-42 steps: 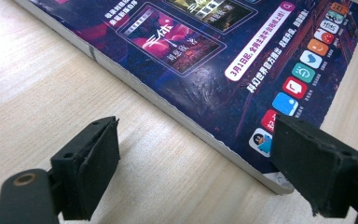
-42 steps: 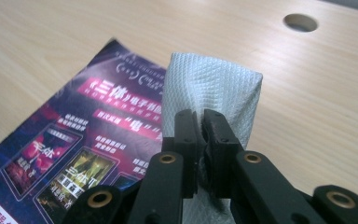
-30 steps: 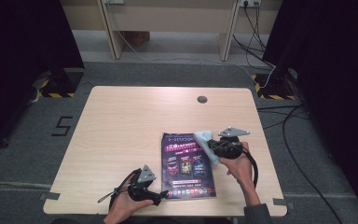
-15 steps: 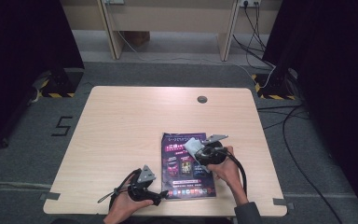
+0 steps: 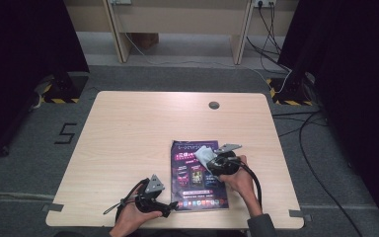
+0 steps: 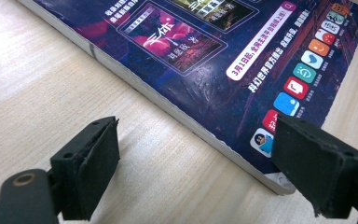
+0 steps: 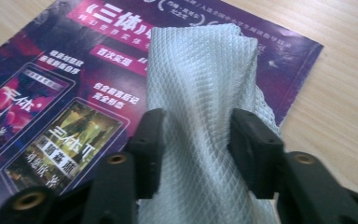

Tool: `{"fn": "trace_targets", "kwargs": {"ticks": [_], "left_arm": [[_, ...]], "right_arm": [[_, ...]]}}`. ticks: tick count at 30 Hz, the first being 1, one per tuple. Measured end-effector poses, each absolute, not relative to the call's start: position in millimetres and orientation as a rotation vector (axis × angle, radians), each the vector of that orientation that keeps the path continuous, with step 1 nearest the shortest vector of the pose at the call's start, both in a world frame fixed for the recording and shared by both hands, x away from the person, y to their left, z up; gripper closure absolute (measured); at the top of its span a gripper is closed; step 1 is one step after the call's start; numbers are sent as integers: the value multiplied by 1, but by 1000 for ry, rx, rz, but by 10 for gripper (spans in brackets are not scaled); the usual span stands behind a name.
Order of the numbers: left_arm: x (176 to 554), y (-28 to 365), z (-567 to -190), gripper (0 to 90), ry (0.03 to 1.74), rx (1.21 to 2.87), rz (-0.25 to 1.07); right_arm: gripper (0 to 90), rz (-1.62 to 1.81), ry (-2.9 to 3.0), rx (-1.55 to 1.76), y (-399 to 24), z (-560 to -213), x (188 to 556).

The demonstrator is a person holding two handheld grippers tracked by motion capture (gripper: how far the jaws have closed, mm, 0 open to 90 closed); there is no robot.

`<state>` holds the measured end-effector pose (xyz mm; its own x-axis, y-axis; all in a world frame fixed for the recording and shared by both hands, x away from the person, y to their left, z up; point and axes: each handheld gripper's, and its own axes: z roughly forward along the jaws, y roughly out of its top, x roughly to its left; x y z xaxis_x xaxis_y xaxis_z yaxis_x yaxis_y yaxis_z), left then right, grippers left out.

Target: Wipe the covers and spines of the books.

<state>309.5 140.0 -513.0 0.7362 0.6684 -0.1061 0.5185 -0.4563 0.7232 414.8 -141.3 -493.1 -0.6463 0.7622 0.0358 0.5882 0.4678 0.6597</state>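
A dark purple magazine (image 5: 195,185) lies flat on the wooden table (image 5: 128,133), near its front edge. A pale grey waffle-weave cloth (image 5: 203,154) rests bunched on the magazine's upper right part. My right gripper (image 5: 209,162) is shut on the cloth (image 7: 200,79); its jaws have just been closing, and both pads (image 7: 151,140) press into the fabric above the cover (image 7: 51,102). My left gripper (image 5: 173,205) stands open at the magazine's lower left corner (image 6: 270,177). One of its pads (image 6: 98,158) is over bare table and the other above the cover, with the page edge between them.
A round cable hole (image 5: 213,105) sits at the table's far side. Grey carpet with a taped number (image 5: 66,133) surrounds the table. Cables (image 5: 296,123) trail on the floor to the right, and wooden furniture legs (image 5: 118,29) stand beyond.
My right gripper has moved left and down with the cloth, bringing it onto the magazine's cover. The left gripper has stayed at the magazine's corner.
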Motion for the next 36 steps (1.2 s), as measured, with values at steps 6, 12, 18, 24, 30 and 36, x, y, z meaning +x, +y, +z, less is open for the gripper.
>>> {"fn": "trace_targets", "kwargs": {"ticks": [6, 12, 18, 24, 30, 36], "left_arm": [[310, 140, -513, 152, 886, 2162, 246], [310, 140, -513, 151, 884, 2163, 243], [310, 140, -512, 153, 883, 2165, 244], [310, 140, -512, 155, 882, 2166, 243], [310, 140, -512, 154, 879, 2167, 241], [310, 140, -512, 155, 880, 2167, 240]], "right_arm": [[780, 1021, 2471, 1211, -143, -494, 413], [792, 1053, 2417, 1175, -146, -478, 413], [792, 1096, 2312, 1172, -170, -451, 410], [792, 1036, 2186, 1296, -216, -444, 411], [789, 918, 2126, 1416, -253, -457, 414], [783, 811, 2139, 1472, -266, -469, 416]]}}
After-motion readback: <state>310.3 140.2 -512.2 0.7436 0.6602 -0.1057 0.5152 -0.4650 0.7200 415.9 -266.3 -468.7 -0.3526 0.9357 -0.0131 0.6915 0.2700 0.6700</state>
